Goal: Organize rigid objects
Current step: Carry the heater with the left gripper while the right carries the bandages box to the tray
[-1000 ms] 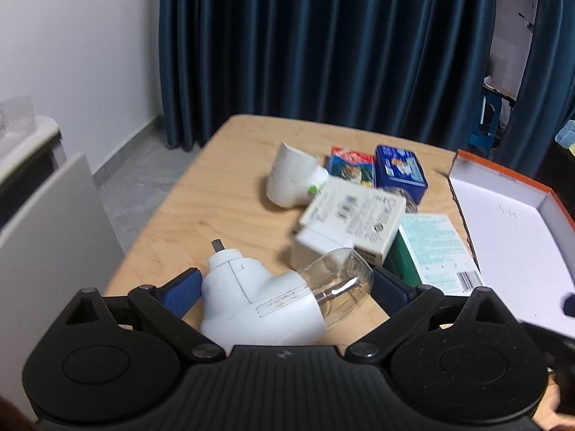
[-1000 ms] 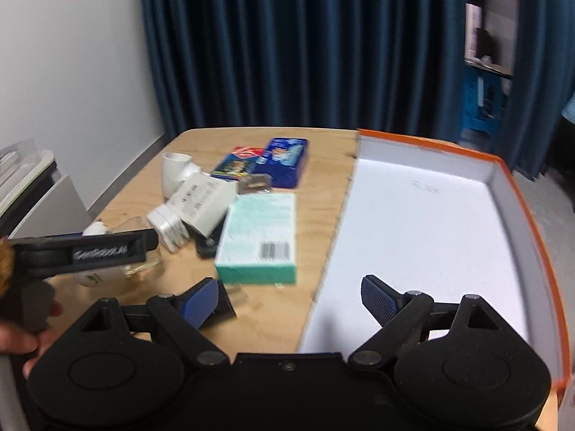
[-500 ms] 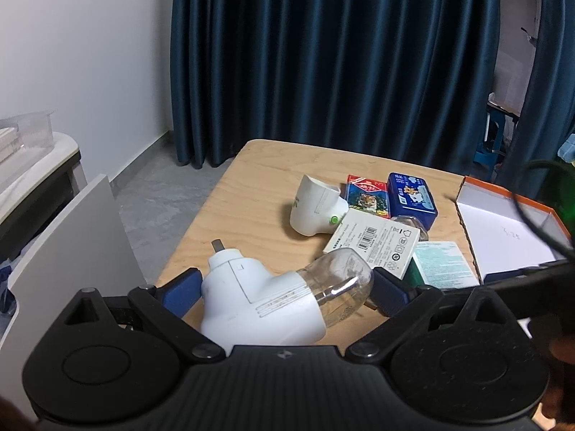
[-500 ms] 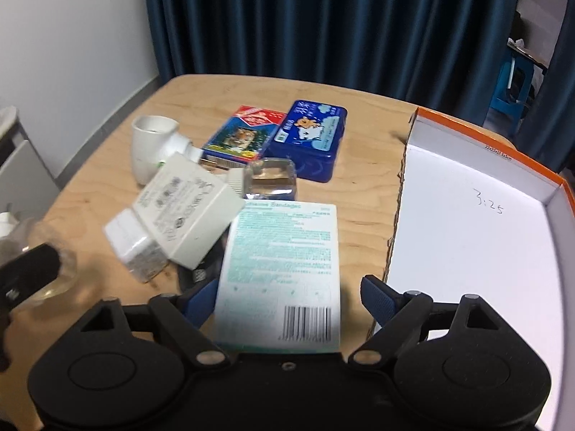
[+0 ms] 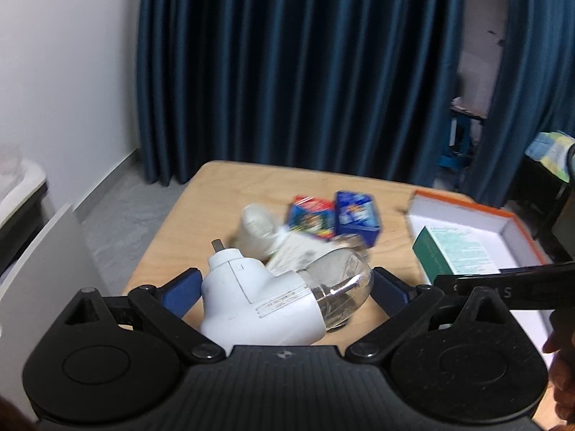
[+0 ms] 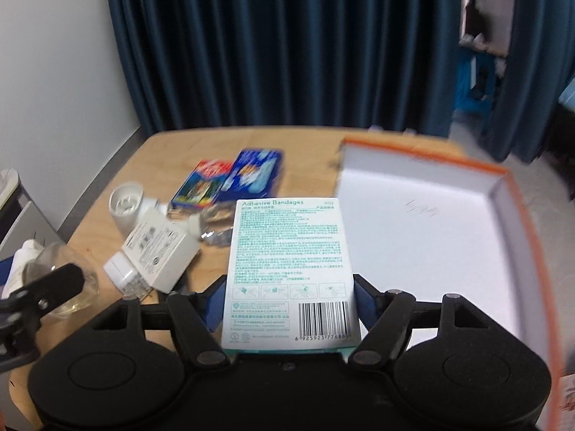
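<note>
1 orange-rimmed box (image 6: pixel 424 237), white inside, bare, bandage box (image 6: pixel 289 269) in closing right tool (image 6: pixel 287 296)

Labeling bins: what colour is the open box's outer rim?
Orange outside, white inside: the open box shows best in the right wrist view.

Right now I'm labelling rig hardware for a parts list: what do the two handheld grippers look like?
Both match: the left gripper and right gripper have matte black ribbed bodies, two round discs, black scissor linkage arms with silver pivot screws, and blue fingertip pads. The right gripper's side bar carries pale lettering, blurred. No cables or sleeves show.
</note>
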`<state>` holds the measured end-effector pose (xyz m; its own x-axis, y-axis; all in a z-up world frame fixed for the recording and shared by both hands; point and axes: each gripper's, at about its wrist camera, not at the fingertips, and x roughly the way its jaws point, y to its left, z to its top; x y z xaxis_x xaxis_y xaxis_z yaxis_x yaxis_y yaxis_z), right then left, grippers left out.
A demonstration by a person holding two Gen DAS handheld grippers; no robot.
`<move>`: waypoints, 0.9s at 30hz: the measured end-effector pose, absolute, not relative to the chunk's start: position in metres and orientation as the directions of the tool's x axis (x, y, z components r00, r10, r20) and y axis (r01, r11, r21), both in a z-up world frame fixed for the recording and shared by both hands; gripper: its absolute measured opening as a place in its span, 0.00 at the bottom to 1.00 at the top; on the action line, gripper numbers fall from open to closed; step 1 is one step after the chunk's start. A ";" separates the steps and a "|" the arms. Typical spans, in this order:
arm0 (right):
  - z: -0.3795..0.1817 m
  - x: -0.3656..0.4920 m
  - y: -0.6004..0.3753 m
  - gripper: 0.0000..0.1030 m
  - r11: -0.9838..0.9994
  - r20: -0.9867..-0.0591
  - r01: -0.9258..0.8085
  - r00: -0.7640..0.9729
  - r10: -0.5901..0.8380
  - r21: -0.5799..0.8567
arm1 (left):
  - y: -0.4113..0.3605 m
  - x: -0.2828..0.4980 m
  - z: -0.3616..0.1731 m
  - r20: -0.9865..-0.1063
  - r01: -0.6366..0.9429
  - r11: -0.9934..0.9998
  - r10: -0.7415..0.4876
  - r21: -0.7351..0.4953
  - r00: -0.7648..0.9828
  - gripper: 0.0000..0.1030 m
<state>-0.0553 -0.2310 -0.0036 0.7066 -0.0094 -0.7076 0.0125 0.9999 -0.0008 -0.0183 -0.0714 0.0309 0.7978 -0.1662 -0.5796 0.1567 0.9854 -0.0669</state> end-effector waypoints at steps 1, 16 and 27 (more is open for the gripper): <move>0.004 -0.062 -0.236 0.81 1.000 -0.694 0.023 0.719 -0.025 -0.012 | -0.078 -0.019 0.035 -0.575 0.175 0.982 -0.182 -0.068 0.798 0.98; 0.075 -0.138 -0.333 0.81 0.970 -0.571 0.240 0.793 -0.212 -0.027 | -0.183 -0.019 0.080 -0.555 0.436 0.893 -0.421 -0.113 0.718 0.99; 0.076 -0.134 -0.360 0.81 0.962 -0.552 0.271 0.806 -0.215 0.021 | -0.214 -0.019 0.090 -0.539 0.477 0.877 -0.431 -0.059 0.724 0.99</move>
<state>-0.1341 -0.3603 0.0762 0.8057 -0.2148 -0.5520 0.2709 0.9624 0.0209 -0.0187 -0.2137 0.0897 0.7238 -0.4305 -0.5392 0.4774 0.8767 -0.0592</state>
